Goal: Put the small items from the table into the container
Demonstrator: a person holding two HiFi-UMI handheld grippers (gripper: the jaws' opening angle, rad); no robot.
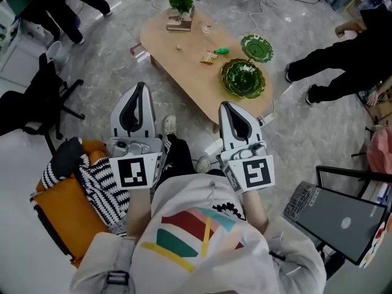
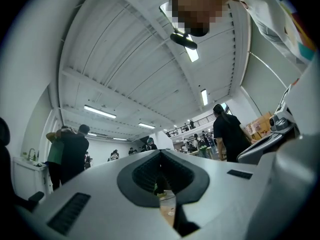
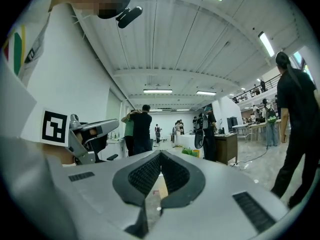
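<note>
A low wooden table [image 1: 190, 72] stands ahead of me. On it lie a small snack packet [image 1: 208, 57], a green item [image 1: 222, 51] and a tiny pale piece [image 1: 179, 46]. A large green glass bowl [image 1: 243, 78] sits near the table's right end, with a smaller green dish [image 1: 256, 48] behind it. My left gripper [image 1: 141, 86] is held close to my body, short of the table, jaws together and empty. My right gripper [image 1: 225, 105] sits beside it, also shut on nothing. In both gripper views the jaws [image 2: 160, 151] [image 3: 160, 152] meet at the tip and point level across the room.
A potted plant [image 1: 180, 2] on a block stands at the table's far end. An orange seat with striped cloth [image 1: 86, 182] is at my left and a black chair [image 1: 43, 97] beyond it. A dark panel [image 1: 343, 216] stands at my right. People stand around the table.
</note>
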